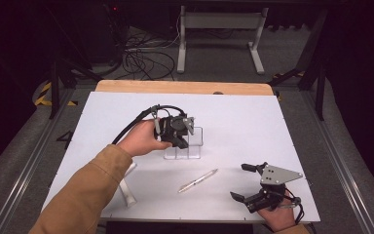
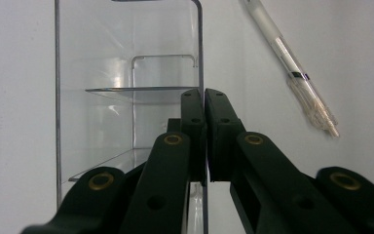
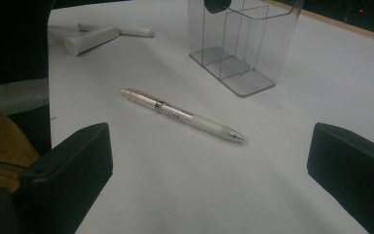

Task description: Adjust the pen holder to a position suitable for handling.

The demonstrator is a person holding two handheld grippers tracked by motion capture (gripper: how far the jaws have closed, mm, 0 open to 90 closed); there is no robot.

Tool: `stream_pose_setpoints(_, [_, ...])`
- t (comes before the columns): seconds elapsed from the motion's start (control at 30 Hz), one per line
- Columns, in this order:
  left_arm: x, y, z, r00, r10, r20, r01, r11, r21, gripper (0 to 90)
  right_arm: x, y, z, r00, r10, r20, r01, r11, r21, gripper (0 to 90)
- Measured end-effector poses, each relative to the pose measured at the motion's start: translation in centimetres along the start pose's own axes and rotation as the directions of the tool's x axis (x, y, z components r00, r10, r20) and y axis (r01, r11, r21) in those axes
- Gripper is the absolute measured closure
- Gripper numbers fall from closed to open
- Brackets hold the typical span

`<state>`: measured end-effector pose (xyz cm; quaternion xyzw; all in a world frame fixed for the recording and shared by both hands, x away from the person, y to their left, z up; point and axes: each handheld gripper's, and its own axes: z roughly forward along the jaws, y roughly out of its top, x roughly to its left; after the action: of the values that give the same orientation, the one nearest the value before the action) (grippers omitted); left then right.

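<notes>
A clear plastic pen holder (image 1: 195, 146) with inner dividers stands upright near the middle of the white mat. My left gripper (image 1: 182, 141) reaches it from the left. In the left gripper view its jaws are pressed together at the tips (image 2: 204, 95), pinching the thin side wall of the holder (image 2: 126, 73). A translucent pen (image 1: 198, 180) lies flat on the mat between the holder and my right gripper (image 1: 239, 181). The right gripper (image 3: 209, 161) rests near the front right, jaws wide apart with nothing between them, facing the pen (image 3: 180, 114) and the holder (image 3: 243, 44).
The white mat (image 1: 253, 122) covers a wooden table whose far edge (image 1: 182, 87) shows. Two white cylindrical objects (image 3: 90, 38) lie at the front left, beside the person's left forearm. Beyond the table are cables and a white frame on the floor.
</notes>
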<state>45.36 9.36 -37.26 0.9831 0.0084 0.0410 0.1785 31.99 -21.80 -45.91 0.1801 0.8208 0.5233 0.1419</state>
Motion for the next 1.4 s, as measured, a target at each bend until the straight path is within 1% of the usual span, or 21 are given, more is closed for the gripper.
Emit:
stream_pose_setpoints(0.13, [0.0,-0.1,0.0,0.9999,0.009,-0.004,-0.010,0.9999,-0.007,87.4,0.0,0.0,0.0,1.0000,0.000,0.000,0.000,1.000,0.001,3.4])
stream_pose_setpoints(0.23, [-0.1,-0.1,-0.1,0.9998,-0.003,-0.021,0.002,0.9998,-0.021,86.1,0.0,0.0,0.0,1.0000,0.001,0.000,-0.001,1.000,0.001,3.4])
stream_pose_setpoints(0.3, [-0.1,-0.2,-0.5,0.9991,-0.034,-0.023,0.033,0.9981,-0.051,71.2,0.0,0.0,0.0,1.0000,0.000,0.000,0.000,1.000,0.000,3.4])
stream_pose_setpoints(0.4, [-0.5,-0.3,-1.5,0.9975,-0.064,-0.031,0.060,0.9930,-0.102,62.5,0.0,0.0,0.0,1.0000,-0.001,0.000,0.001,1.000,-0.001,3.4])
stream_pose_setpoints(0.53, [-1.3,-0.6,-2.9,0.9896,-0.122,-0.077,0.106,0.9762,-0.189,51.3,0.0,0.0,-0.1,1.0000,0.001,0.002,-0.001,1.000,-0.004,3.3])
stream_pose_setpoints(0.67, [-2.1,-0.9,-3.7,0.9744,-0.198,-0.107,0.165,0.9516,-0.259,39.4,0.1,0.0,-0.1,1.0000,0.003,0.009,-0.003,1.000,-0.008,3.1])
stream_pose_setpoints(0.7, [-2.3,-1.0,-3.8,0.9706,-0.216,-0.106,0.180,0.9442,-0.276,35.6,0.1,0.0,-0.2,0.9999,0.001,0.010,-0.001,1.000,-0.008,3.0])
stream_pose_setpoints(0.73, [-2.5,-1.0,-3.9,0.9682,-0.229,-0.101,0.192,0.9392,-0.284,33.2,0.2,-0.1,-0.2,0.9999,0.007,0.012,-0.007,1.000,-0.010,3.0])
stream_pose_setpoints(0.83, [-3.0,-1.0,-4.0,0.9639,-0.248,-0.096,0.207,0.9249,-0.319,31.8,0.3,-0.2,-0.4,0.9997,0.012,0.021,-0.011,1.000,-0.012,2.8])
stream_pose_setpoints(0.9, [-3.4,-1.0,-4.1,0.9614,-0.255,-0.103,0.208,0.9191,-0.334,29.1,0.4,-0.2,-0.6,0.9995,0.013,0.028,-0.012,1.000,-0.020,2.7])
stream_pose_setpoints(0.97, [-3.8,-0.9,-4.2,0.9541,-0.274,-0.120,0.220,0.9139,-0.341,28.7,0.4,-0.3,-0.7,0.9994,0.016,0.032,-0.016,1.000,-0.024,2.7])
stream_pose_setpoints(1.0, [-4.0,-0.8,-4.2,0.9505,-0.285,-0.125,0.225,0.9069,-0.356,28.3,0.5,-0.3,-0.7,0.9993,0.018,0.032,-0.017,1.000,-0.023,2.7])
stream_pose_setpoints(1.03, [-4.2,-0.8,-4.3,0.9473,-0.295,-0.125,0.233,0.9025,-0.362,28.0,0.5,-0.4,-0.8,0.9992,0.020,0.033,-0.019,1.000,-0.023,2.7])
stream_pose_setpoints(1.07, [-4.3,-0.7,-4.2,0.9441,-0.307,-0.121,0.242,0.8936,-0.378,28.0,0.5,-0.4,-0.8,0.9992,0.023,0.032,-0.022,1.000,-0.021,2.8])
stream_pose_setpoints(1.13, [-4.6,-0.6,-4.2,0.9387,-0.327,-0.108,0.261,0.8807,-0.395,27.6,0.6,-0.4,-0.9,0.9991,0.023,0.036,-0.023,1.000,-0.019,2.8])
stream_pose_setpoints(1.17, [-4.7,-0.5,-4.1,0.9383,-0.328,-0.109,0.261,0.8791,-0.399,27.1,0.6,-0.5,-1.0,0.9991,0.024,0.036,-0.023,1.000,-0.020,2.8])
stream_pose_setpoints(1.2, [-4.9,-0.5,-4.0,0.9373,-0.329,-0.116,0.260,0.8803,-0.397,26.7,0.6,-0.5,-1.0,0.9990,0.025,0.036,-0.024,0.999,-0.021,2.8])
stream_pose_setpoints(1.27, [-5.2,-0.4,-3.7,0.9298,-0.350,-0.114,0.280,0.8727,-0.400,26.0,0.6,-0.5,-1.1,0.9989,0.024,0.039,-0.023,0.999,-0.022,2.8])
stream_pose_setpoints(1.3, [-5.3,-0.4,-3.5,0.9295,-0.351,-0.113,0.280,0.8708,-0.404,26.0,0.6,-0.5,-1.1,0.9989,0.025,0.039,-0.024,0.999,-0.023,2.8])
stream_pose_setpoints(1.33, [-5.5,-0.4,-3.4,0.9258,-0.362,-0.109,0.291,0.8672,-0.404,26.0,0.6,-0.5,-1.1,0.9989,0.025,0.040,-0.024,0.999,-0.023,2.8])
stream_pose_setpoints(1.4, [-5.7,-0.4,-3.2,0.9223,-0.373,-0.101,0.301,0.8571,-0.418,26.0,0.7,-0.5,-1.1,0.9990,0.023,0.038,-0.022,0.999,-0.028,2.6])
